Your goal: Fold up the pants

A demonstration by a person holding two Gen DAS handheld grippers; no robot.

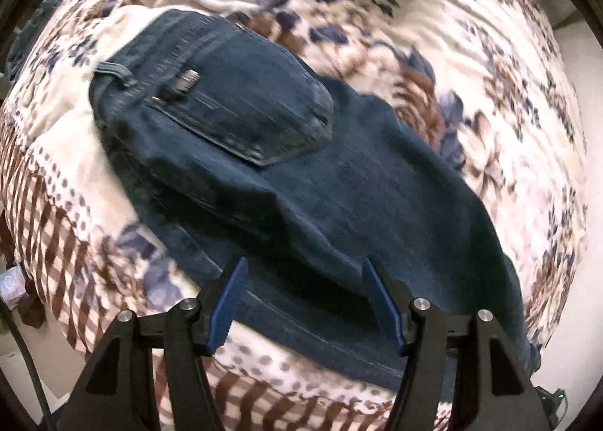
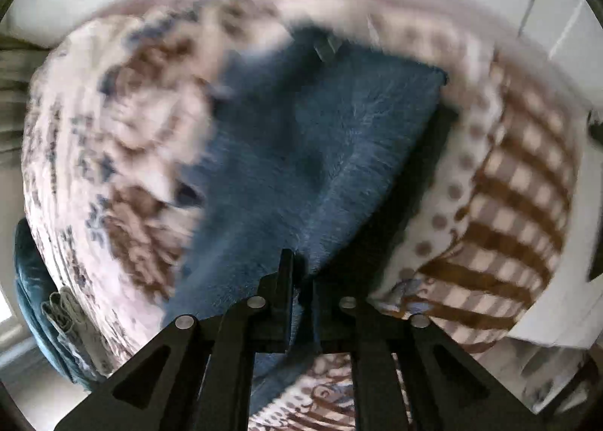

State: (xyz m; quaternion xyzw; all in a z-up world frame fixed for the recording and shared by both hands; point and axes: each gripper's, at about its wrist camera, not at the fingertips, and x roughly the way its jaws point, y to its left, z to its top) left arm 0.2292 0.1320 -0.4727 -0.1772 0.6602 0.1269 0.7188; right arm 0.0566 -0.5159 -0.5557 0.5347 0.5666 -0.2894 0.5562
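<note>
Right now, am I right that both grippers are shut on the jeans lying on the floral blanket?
Not quite: only the right gripper is shut on the jeans. The left wrist view shows the left gripper open, its fingers spread above the jeans on the floral blanket.

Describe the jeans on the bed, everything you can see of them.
The jeans are dark blue denim, lying on a floral blanket with the seat side up: a back pocket, a small metallic tag at its top edge and a belt loop show. The fabric is rumpled, the legs running toward the camera. The left gripper hovers open over the cloth, gripping nothing. The right gripper is shut on a pinched ridge of the denim.
</note>
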